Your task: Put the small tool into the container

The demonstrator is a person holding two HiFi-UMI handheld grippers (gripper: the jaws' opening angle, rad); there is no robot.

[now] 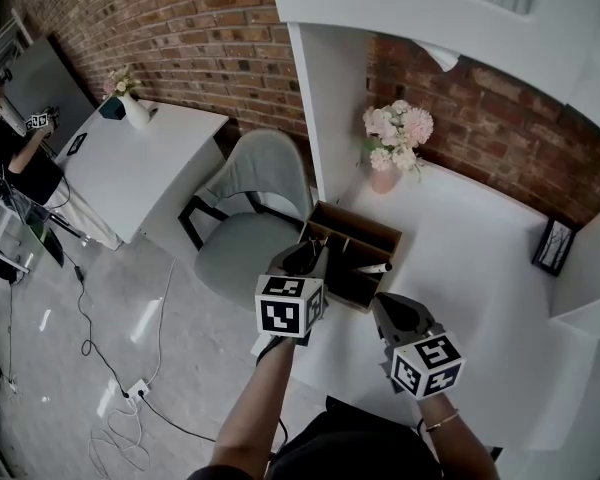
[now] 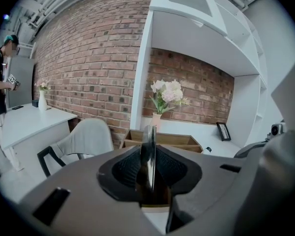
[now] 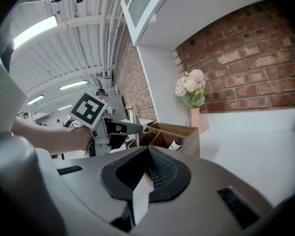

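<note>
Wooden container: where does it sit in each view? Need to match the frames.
Head view: wooden container at centre, just below the flower vase.
Left gripper view: centre, just above the jaws.
Right gripper view: centre, above the jaws.
Shared landmark: the flower vase, beyond the container in every view.

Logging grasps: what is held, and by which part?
The left hand-held gripper pinches a thin dark tool by its lower part, upper end protruding; the right hand-held gripper holds nothing.
</note>
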